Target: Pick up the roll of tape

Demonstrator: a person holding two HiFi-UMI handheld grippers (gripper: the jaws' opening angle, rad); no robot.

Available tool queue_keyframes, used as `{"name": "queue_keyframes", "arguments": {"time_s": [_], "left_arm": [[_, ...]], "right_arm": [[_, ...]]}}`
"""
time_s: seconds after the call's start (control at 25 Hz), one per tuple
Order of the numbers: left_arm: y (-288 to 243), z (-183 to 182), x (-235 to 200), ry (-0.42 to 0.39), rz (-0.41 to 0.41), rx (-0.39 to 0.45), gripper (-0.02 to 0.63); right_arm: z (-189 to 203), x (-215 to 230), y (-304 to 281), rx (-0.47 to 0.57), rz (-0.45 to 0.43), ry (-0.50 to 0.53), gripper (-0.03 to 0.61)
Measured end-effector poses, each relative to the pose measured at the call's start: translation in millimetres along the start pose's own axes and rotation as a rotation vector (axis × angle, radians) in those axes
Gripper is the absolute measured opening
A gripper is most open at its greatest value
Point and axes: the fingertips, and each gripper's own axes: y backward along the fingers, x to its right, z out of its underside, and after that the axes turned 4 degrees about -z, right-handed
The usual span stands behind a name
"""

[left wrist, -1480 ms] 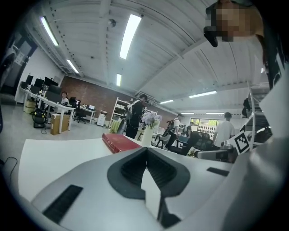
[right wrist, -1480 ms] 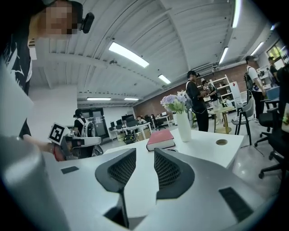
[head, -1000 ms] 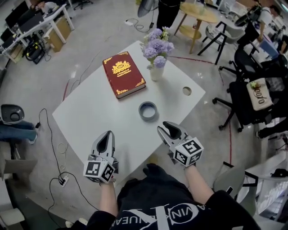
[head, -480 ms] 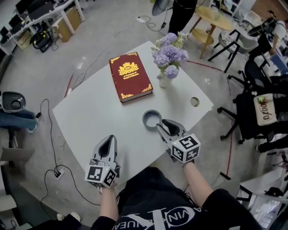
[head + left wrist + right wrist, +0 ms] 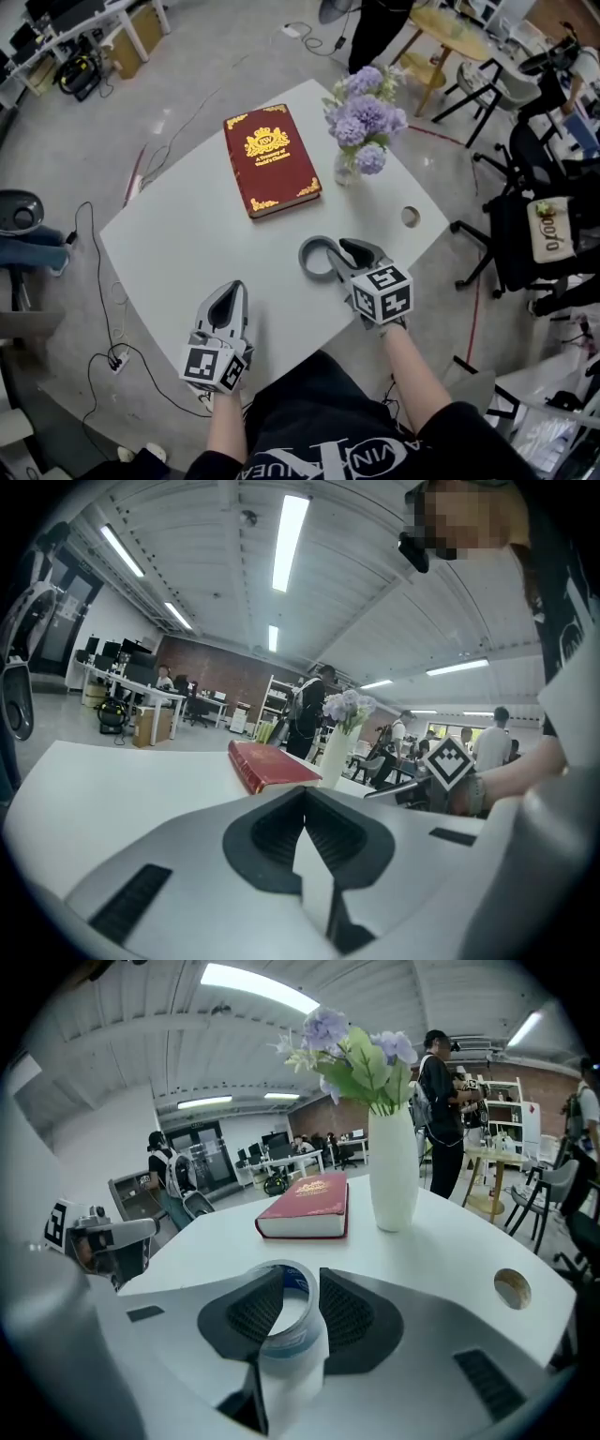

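The roll of tape [image 5: 308, 255], a grey ring, lies flat on the white table [image 5: 178, 234] near its right front corner. My right gripper [image 5: 335, 255] has reached it. In the right gripper view the roll [image 5: 287, 1333] stands between the two pads of the right gripper [image 5: 289, 1290]. The jaws have just been closing a little, and a gap still shows at the pads. My left gripper [image 5: 228, 292] hovers over the table's front edge, left of the roll. Its jaws meet at the tips with nothing in them [image 5: 302, 799].
A red book [image 5: 270, 159] lies at the table's far side. A white vase of purple flowers [image 5: 362, 127] stands to the right of it. A round hole [image 5: 411, 217] is in the table's right corner. Black office chairs [image 5: 525, 216] stand to the right.
My right gripper has moved forward and down to the roll of tape, which now sits between its jaws. The left gripper has shifted only slightly.
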Motion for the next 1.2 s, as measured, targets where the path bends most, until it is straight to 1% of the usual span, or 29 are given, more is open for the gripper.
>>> {"name": "queue_keyframes", "arguments": {"time_s": [0.24,0.52,0.64,0.84,1.2], "left_arm": [[-7.9,5.8,3.4,0.01,0.022,-0.012,0.002],[-9.1,8.3,-0.2,0.015,0.013,-0.021,0.002],[-7.8,8.7,-2.6,0.013,0.005,-0.024,0.002],[-2.2,7.7,-5.6,0.01,-0.01,-0.025,0.002],[4.9,0.1,-7.1,0.0,-0.02,-0.002,0.002]], "right_arm": [[6.0,4.8,-18.9,-0.113,-0.009,0.027,0.129],[18.8,10.8,-34.6,-0.251,0.011,0.063,0.095],[20.9,12.3,-38.9,-0.289,0.013,0.079,0.081],[18.4,12.1,-37.3,-0.279,0.021,0.125,0.064],[-0.6,7.0,-16.5,-0.158,0.03,0.133,0.063]]}}
